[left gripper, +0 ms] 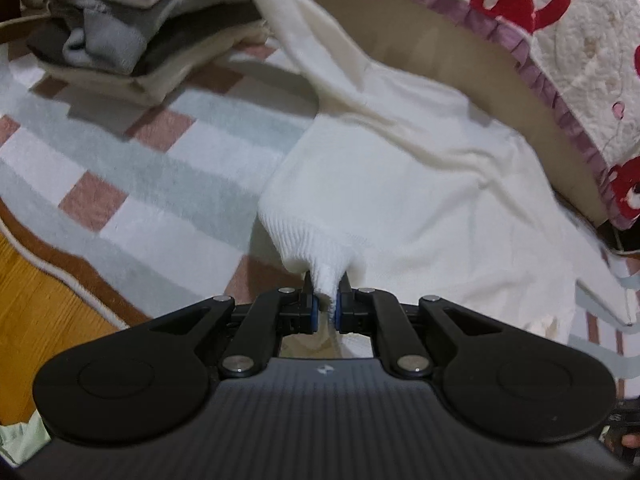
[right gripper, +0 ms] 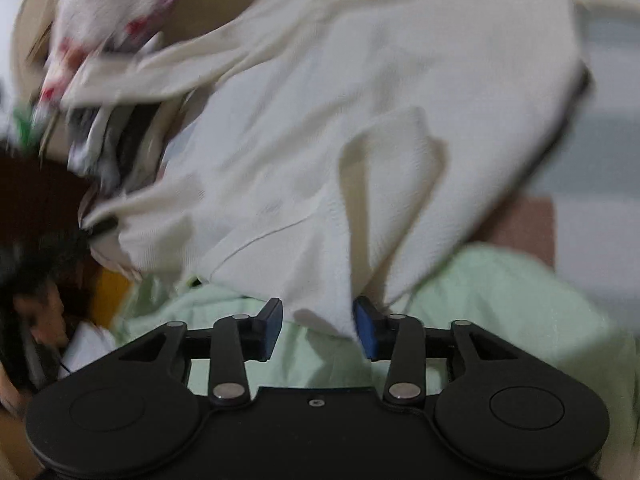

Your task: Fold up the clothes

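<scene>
Ribbed hem of a cream-white knitted sweater (left gripper: 400, 184) is pinched in the left hand-held gripper (left gripper: 327, 304), whose blue pads are clamped tight on a small peak of the cuff-like edge at 6 o'clock of the left wrist view. From there the sweater spreads toward 2 o'clock over a checked pink, grey and white blanket (left gripper: 132, 184), one sleeve trailing up to 12 o'clock. A stack of folded grey and white clothes (left gripper: 120, 36) sits at 10 o'clock, touched or nearly touched by that sleeve. A quilted cover with red prints and a purple frill (left gripper: 560, 52) runs along the 1 to 3 o'clock edge, and orange wooden floor (left gripper: 36, 312) shows at 8 o'clock.

In the right wrist view, which is blurred, the right hand-held gripper (right gripper: 318, 326) stands with its jaws apart; a fold of the sweater (right gripper: 360, 140) hangs between them, seemingly not pinched. A pale green cloth (right gripper: 500, 304) lies beneath, from 5 to 7 o'clock.

Judging by this, the garment is being laid out for its first fold. Next the right side would need to close on the far hem corner so both ends can be drawn taut and flat. The stack and the quilted cover crowd the sweater, and the stray sleeve could catch on the pile.
</scene>
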`<state>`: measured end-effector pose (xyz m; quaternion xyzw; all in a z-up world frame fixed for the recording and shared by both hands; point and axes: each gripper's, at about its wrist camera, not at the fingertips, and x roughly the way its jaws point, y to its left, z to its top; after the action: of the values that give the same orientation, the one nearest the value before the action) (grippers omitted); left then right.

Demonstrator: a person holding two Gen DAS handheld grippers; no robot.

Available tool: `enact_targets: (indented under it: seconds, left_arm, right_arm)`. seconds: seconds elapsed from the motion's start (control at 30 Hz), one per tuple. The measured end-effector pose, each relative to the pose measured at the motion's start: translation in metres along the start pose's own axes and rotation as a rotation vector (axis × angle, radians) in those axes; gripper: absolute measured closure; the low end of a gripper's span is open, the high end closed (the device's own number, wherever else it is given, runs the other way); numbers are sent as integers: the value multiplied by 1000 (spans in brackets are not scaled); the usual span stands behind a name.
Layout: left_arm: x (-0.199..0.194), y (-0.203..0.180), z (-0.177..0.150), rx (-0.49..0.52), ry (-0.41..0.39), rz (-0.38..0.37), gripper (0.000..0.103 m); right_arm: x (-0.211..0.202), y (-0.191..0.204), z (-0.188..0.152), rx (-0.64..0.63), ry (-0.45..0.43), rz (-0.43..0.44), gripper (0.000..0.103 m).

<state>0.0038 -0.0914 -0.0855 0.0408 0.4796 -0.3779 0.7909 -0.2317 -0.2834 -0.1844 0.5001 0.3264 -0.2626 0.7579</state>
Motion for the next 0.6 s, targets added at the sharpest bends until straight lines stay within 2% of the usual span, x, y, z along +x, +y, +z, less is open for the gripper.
enact_targets:
  seconds: [0.03, 0.07, 0.13, 0.17, 0.23, 0.27, 0.33, 0.43, 0.5, 0.53, 0.6]
  left_arm:
    - [0, 0, 1, 5, -4, 5, 96]
    - [0, 0, 1, 11, -9, 10, 96]
    - [-9, 12, 9, -108, -31, -99, 97]
    - [-15, 26, 12, -233, -46, -211, 97]
    - [-10, 29, 7, -228, -37, -181, 97]
    - [-8, 30, 5, -221, -32, -162, 96]
    - [-3, 32, -1, -208, -21, -124, 96]
    - [5, 35, -8, -187, -5, -67, 96]
    - [10, 37, -14, -174, 5, -29, 96]
    - [12, 38, -16, -167, 11, -10, 96]
    - [17, 41, -21, -153, 21, 28, 95]
  right_arm:
    - [4, 7, 2, -45, 8, -35, 94]
    - [8, 13, 5, -89, 15, -69, 97]
    - [-3, 11, 13, 18, 19, 67, 99]
    - [-13, 5, 17, 127, 29, 193, 99]
    - [-32, -12, 16, 353, 20, 466, 99]
    - [-36, -20, 12, 455, 27, 574, 99]
    - [-34, -28, 1, 545, 65, 579, 99]
    - [-16, -28, -24, 597, 133, 415, 99]
    - [-2, -25, -41, 599, 171, 331, 98]
    - [3, -22, -47, 603, 192, 314, 97]
    - [1, -7, -49, 531, 198, 286, 95]
